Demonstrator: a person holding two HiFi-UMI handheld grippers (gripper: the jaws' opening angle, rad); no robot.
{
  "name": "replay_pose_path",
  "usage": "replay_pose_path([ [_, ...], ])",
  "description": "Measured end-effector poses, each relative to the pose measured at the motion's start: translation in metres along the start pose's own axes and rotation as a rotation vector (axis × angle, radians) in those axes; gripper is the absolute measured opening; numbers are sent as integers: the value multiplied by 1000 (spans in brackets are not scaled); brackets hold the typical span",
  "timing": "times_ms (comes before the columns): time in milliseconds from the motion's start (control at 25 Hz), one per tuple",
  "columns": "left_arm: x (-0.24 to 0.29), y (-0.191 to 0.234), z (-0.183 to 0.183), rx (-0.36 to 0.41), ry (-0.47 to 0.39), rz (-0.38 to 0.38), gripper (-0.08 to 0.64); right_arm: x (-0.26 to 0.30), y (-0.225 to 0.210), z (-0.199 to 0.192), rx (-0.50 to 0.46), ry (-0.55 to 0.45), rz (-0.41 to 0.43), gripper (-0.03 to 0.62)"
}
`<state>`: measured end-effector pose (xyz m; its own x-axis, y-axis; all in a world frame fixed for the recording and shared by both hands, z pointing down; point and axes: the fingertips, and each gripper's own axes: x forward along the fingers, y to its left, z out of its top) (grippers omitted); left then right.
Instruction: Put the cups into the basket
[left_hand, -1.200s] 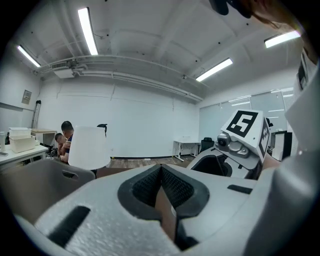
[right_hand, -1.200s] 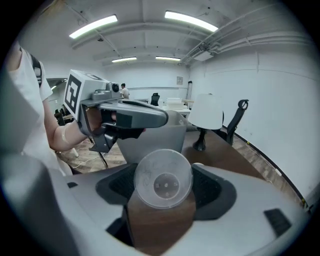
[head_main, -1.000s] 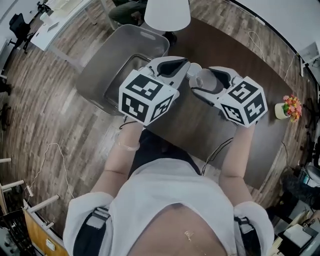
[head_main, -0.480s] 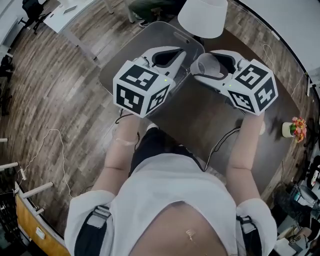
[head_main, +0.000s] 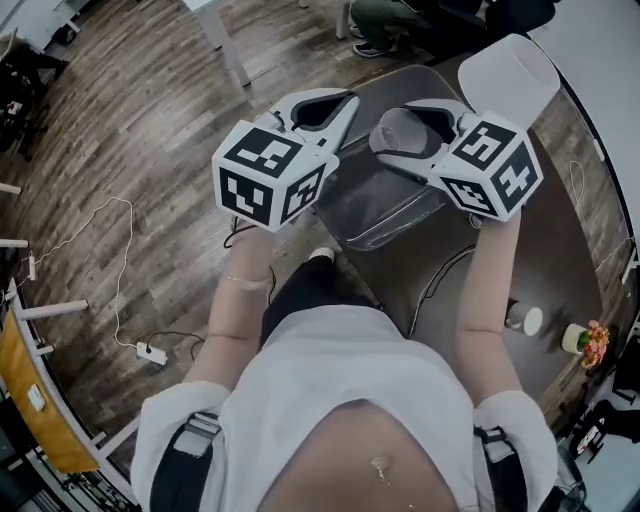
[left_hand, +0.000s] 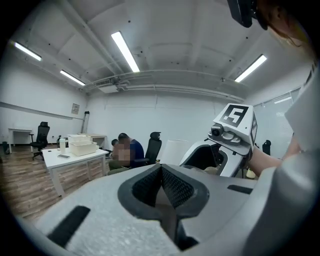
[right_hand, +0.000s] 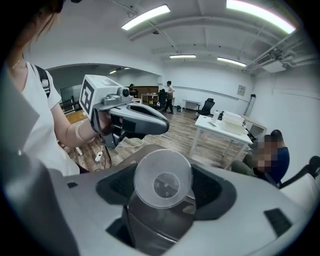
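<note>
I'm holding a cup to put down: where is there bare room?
The basket's visible floor looks bare. So does the table between the basket and the small cup. It is tighter near the lampshade.

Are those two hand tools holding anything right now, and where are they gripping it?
The right tool pinches a clear plastic cup by its side walls; the left tool is shut and empty.

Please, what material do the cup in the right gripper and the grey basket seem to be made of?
Cup: probably thin clear plastic, glossy; its wall is see-through and its round base shows a moulded ring. Basket: likely translucent grey plastic with a slightly frosted look; its walls are see-through but cloudy, with rounded moulded corners.
</note>
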<state>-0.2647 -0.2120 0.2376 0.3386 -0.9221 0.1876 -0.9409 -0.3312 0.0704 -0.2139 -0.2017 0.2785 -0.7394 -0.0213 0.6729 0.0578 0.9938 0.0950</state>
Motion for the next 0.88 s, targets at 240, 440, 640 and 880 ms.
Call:
replay_pose_path([
  [240, -41, 54, -23, -31, 21, 132, 9, 68, 22, 24, -65, 41, 114, 339],
  [440, -57, 85, -55, -42, 66, 191, 9, 123, 39, 4, -95, 133, 216, 339],
  [640, -70, 100, -79, -89, 73, 207, 9, 161, 49, -29, -127, 227, 247, 339],
  [880, -70, 98, -98, -114, 93, 174, 9, 199, 68, -64, -212, 264, 281, 339],
])
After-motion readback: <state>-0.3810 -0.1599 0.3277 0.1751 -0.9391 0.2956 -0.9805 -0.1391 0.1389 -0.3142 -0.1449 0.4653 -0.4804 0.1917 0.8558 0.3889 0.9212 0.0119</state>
